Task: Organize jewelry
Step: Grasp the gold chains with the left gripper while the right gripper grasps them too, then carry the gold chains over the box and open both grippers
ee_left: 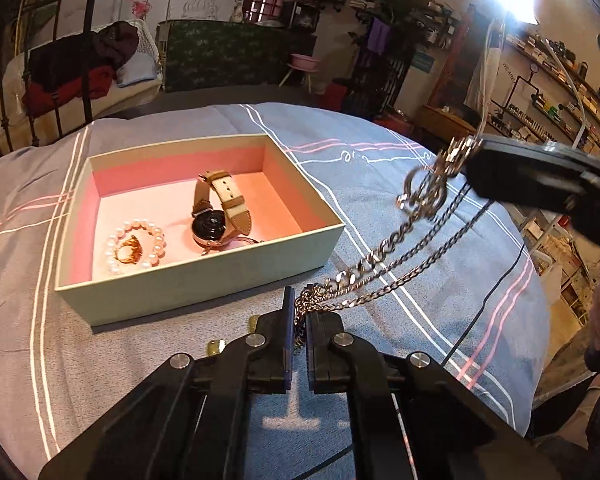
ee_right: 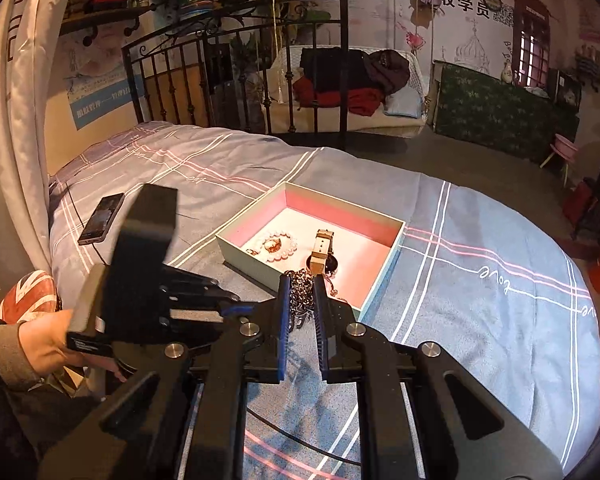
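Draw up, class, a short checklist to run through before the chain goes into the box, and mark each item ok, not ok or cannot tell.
1. Left gripper pinches one end of the chain: ok.
2. Right gripper clamps the other end: ok.
3. Chain is lifted off the bedspread: ok, it spans between the two grippers.
4. Box is open: ok.
5. Bare floor remains in the box beside the watch and pearl bracelet: ok, on the right.
6. Chain is free of knots: cannot tell.
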Tool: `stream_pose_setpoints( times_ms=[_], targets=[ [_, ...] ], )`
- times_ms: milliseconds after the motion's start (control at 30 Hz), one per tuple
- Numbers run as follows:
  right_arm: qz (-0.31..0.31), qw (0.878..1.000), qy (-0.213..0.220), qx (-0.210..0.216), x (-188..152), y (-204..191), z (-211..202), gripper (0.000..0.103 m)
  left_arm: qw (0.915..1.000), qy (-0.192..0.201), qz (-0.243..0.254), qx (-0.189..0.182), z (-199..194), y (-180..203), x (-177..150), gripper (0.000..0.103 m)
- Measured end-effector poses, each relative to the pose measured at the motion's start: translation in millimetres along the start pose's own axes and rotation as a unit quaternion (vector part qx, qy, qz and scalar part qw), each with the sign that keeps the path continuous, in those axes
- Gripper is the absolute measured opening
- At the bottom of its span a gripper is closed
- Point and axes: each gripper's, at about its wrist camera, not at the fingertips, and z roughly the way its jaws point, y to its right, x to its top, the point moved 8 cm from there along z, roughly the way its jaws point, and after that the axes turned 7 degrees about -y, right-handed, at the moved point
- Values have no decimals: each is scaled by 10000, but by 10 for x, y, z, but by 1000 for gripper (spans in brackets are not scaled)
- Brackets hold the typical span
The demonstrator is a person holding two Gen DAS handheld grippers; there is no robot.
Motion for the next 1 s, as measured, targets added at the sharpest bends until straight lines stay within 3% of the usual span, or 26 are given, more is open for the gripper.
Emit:
stream_pose_setpoints(
  times_ms=[167,400,667,1000],
  targets=[
    [28,9999,-160,47,-59,9,181,12,9993,332,-107,154,-409,-113,165,4],
    [-85,9999,-35,105,126,-72,257,12,9967,697,-150,380,-803,-191,457,5],
    [-31,9998,150,87,457,-20,350,12,9944,770,-323,653,-797,-362,700,5],
    [19,10000,71,-34,775,128,662,12,9916,697,-588,917,-597,-644,958,5]
  ],
)
